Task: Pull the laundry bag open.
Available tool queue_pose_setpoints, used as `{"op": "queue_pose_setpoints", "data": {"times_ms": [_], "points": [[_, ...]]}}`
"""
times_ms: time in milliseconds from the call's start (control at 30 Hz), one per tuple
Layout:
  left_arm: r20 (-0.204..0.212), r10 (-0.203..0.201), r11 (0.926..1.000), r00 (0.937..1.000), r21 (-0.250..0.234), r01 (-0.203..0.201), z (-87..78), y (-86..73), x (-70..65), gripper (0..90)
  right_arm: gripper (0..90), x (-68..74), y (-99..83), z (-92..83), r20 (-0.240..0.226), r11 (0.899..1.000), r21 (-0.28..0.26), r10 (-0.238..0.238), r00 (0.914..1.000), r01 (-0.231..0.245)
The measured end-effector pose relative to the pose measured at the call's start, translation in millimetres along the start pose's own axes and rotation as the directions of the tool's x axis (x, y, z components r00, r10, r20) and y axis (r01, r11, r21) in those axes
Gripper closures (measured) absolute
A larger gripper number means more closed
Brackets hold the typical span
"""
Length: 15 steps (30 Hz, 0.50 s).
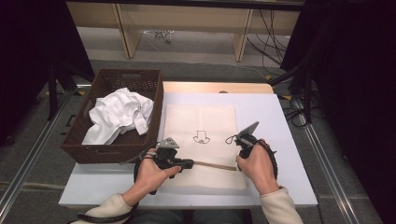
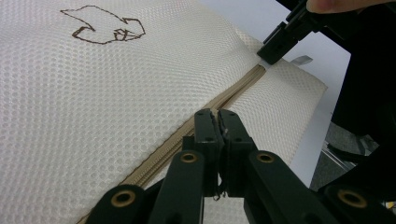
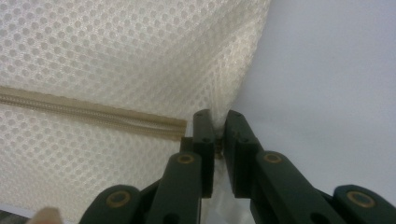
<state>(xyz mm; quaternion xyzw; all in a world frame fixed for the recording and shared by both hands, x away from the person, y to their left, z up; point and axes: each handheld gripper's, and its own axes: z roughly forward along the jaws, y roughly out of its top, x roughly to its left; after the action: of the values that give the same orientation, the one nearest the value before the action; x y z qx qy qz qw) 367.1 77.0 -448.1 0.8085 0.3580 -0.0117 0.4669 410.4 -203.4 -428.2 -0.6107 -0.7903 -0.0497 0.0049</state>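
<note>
Mesh laundry bag [image 1: 204, 140] lies flat on table [image 1: 285, 140], zipper [image 2: 187, 140] mostly shut. Left gripper [image 2: 218, 122] is clamped at the zipper, prob. on the pull; right gripper [image 3: 217, 126] pinches the bag's corner. Clothes [image 1: 120, 114] sit in basket [image 1: 112, 151] — unzipping and loading remain.

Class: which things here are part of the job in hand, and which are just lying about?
In use: mesh laundry bag; its zipper; left tool, pinched at the zipper; right tool, pinching the bag's edge.

Lying about: wicker basket; white clothes inside it.
</note>
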Motion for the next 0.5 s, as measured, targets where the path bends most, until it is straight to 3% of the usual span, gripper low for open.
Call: {"op": "queue_pose_setpoints", "data": {"times_ms": [167,200,233,333,500], "points": [[-0.001,-0.004,1.0000,1.0000,0.003,0.004,-1.5,-0.6,0.9,86.9,84.7,0.1,0.0,0.1,0.001,1.000,0.001,0.001,1.0000,-0.001],[-0.001,-0.007,1.0000,1.0000,0.002,0.007,-1.9,-0.8,1.1,86.9,84.7,-2.3,0.3,0.9,0.005,0.999,-0.014,-0.034,0.9994,0.034],[-0.002,-0.008,1.0000,1.0000,0.000,0.008,-2.3,-0.8,1.2,86.9,84.7,-2.2,0.4,0.9,0.005,0.999,-0.014,-0.033,0.9994,0.033],[-0.009,-0.008,1.0000,0.9999,0.000,0.008,-3.6,-1.5,1.6,86.9,84.7,0.6,0.1,-0.2,0.004,1.000,0.003,0.012,0.9999,-0.012],[-0.007,-0.010,0.9999,0.9999,-0.004,0.010,-4.0,-2.7,1.8,86.9,84.7,0.0,0.1,0.4,0.004,1.000,0.000,0.002,1.0000,-0.002]]}}
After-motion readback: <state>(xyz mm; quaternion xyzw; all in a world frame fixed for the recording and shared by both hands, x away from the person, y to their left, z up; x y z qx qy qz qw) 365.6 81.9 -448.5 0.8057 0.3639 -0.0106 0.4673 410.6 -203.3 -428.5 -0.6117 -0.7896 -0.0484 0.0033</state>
